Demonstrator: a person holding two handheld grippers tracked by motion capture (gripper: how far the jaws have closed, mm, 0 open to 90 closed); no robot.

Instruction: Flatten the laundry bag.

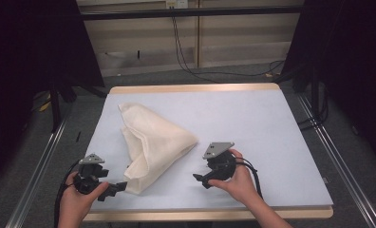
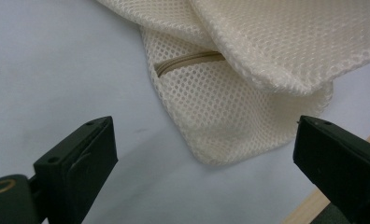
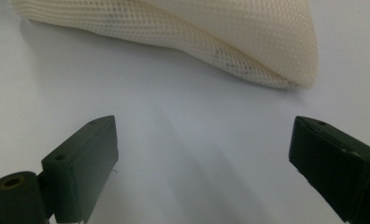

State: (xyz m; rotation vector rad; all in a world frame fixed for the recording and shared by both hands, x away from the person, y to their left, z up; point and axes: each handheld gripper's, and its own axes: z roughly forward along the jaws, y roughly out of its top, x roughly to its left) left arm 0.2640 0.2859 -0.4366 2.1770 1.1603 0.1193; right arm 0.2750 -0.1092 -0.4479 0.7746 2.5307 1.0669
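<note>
A cream mesh laundry bag (image 1: 153, 142) lies folded into a rough triangle on the left half of the pale table top (image 1: 262, 128). My left gripper (image 1: 117, 187) sits at the near left, its tips just short of the bag's near corner. In the left gripper view the jaws of that gripper (image 2: 206, 137) stand wide apart; the mesh corner (image 2: 239, 116) with a tan zipper (image 2: 188, 61) lies ahead between them, untouched. My right gripper (image 1: 200, 179) is held near the front centre, right of the bag. It is open (image 3: 204, 137) over bare table, the bag's folded edge (image 3: 230, 37) beyond it.
The table's wooden front edge (image 1: 210, 213) runs just below both hands. Black curtains (image 1: 34, 42) flank the table on both sides. Cables (image 1: 186, 57) trail over the floor behind, and metal rails (image 1: 39, 161) run along the left and right sides.
</note>
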